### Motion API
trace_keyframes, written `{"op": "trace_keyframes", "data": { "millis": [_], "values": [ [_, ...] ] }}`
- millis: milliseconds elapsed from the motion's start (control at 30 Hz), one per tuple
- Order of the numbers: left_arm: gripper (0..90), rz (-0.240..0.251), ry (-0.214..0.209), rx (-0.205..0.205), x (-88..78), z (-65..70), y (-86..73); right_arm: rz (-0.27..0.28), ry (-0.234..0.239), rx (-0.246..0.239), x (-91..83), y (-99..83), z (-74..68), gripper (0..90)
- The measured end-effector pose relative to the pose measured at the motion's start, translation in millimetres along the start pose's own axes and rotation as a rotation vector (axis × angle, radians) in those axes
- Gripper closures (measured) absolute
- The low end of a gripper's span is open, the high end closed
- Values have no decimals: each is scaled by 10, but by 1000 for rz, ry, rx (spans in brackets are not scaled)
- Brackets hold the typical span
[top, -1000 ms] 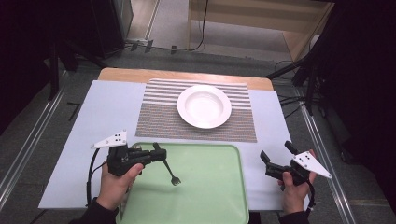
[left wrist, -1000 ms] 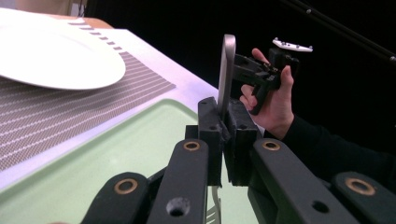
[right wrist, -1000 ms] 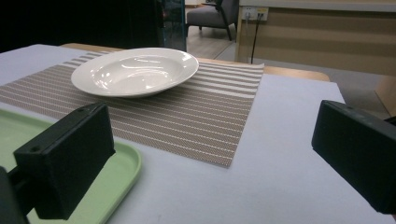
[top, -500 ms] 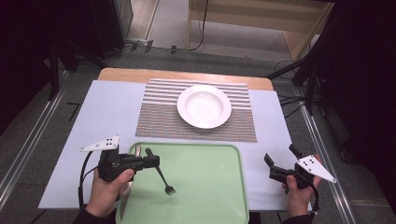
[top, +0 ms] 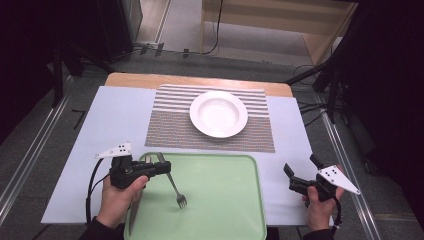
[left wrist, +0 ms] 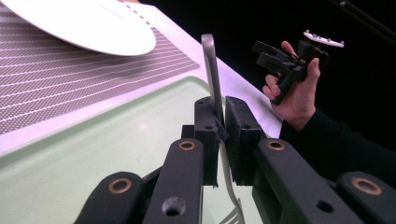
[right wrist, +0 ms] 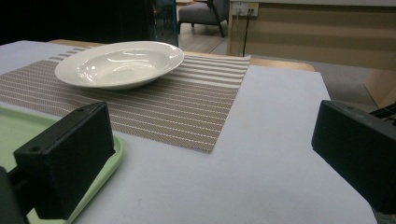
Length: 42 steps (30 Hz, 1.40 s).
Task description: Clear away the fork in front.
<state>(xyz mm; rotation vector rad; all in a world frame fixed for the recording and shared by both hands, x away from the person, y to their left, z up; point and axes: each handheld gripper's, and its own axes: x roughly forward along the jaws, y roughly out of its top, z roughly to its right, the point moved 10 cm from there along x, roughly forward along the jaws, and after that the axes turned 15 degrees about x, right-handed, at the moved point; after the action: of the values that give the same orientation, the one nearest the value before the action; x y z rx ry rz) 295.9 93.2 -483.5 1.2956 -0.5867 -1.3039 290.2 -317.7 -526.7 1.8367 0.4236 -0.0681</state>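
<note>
In the high view, the green tray [top: 220,200] lies at the near edge of the table. The left gripper [top: 159,169] holds a fork [top: 172,184] over the tray's left part, tines low and near the tray floor. The white plate [top: 218,114] on the striped mat [top: 170,127] is empty. The right gripper [top: 295,179] is beside the tray's right rim, its jaws wide apart with nothing between them.

In the left gripper view, the pads clamp the fork's handle [left wrist: 212,79], which rises upright between them; the jaws have just been opening slightly, yet the fork is gripped. The person's right hand [left wrist: 294,95] holds its gripper raised, farther off.

In the right gripper view, both black jaws stand far apart above the pale cloth [right wrist: 261,140]; the tray's corner [right wrist: 114,156] lies at the left.
</note>
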Motion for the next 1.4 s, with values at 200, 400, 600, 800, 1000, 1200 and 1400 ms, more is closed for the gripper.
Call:
{"op": "trace_keyframes", "data": {
  "millis": [200, 400, 600, 800, 1000, 1200, 1400],
  "values": [
    [774, -46, 91, 15, 75, -166, -54, -11, -2, 0, 17, -24, 0, 0],
    [716, -106, 181, 21, 124, -295, -138, -9, 3, 0, 23, -23, 1, 0],
    [667, -162, 223, 21, 182, -344, -231, -10, 6, 2, 26, -24, -4, 0],
    [644, -202, 270, 20, 189, -393, -289, -5, 3, -6, 30, -14, 28, 0],
    [637, -238, 295, -4, 189, -431, -356, -14, 8, -2, 23, -24, 10, 0],
    [634, -263, 304, -23, 195, -449, -404, -16, 9, 0, 27, -25, 14, 0],
    [626, -297, 316, -12, 204, -441, -454, -15, 8, -3, 29, -25, 7, 0]
  ]
}}
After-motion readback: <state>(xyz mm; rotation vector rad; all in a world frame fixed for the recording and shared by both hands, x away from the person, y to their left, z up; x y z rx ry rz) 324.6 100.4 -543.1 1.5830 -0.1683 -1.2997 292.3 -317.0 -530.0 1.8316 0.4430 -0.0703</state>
